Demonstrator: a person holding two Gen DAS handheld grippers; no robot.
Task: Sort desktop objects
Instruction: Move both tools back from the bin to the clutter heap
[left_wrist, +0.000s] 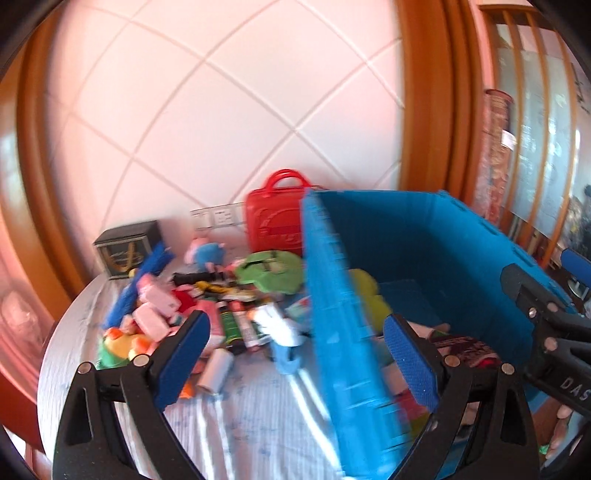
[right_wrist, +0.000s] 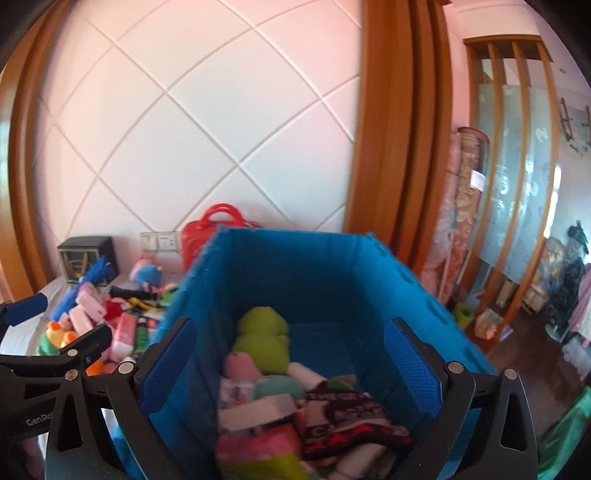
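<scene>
A blue crate (left_wrist: 406, 236) stands on the table to the right of a jumbled pile of small objects (left_wrist: 207, 314). My left gripper (left_wrist: 297, 356) is open, and the crate's left wall (left_wrist: 340, 332) shows between its fingers, untouched by the pads. My right gripper (right_wrist: 291, 365) hangs open over the crate (right_wrist: 295, 266) with nothing gripped. Inside lie a green plush (right_wrist: 264, 332), pink packets (right_wrist: 258, 439) and a dark knitted cloth (right_wrist: 347, 417). Each gripper shows at the edge of the other's view: the right gripper (left_wrist: 535, 264) and the left gripper (right_wrist: 75, 315).
A red carry case (left_wrist: 275, 218) and a black box (left_wrist: 127, 247) stand at the back by the tiled wall. The pile holds pink packets (left_wrist: 155, 314), a blue plush (left_wrist: 207, 253) and a white cylinder (left_wrist: 218, 369). Striped tablecloth (left_wrist: 240, 435) shows in front. Both views are motion-blurred.
</scene>
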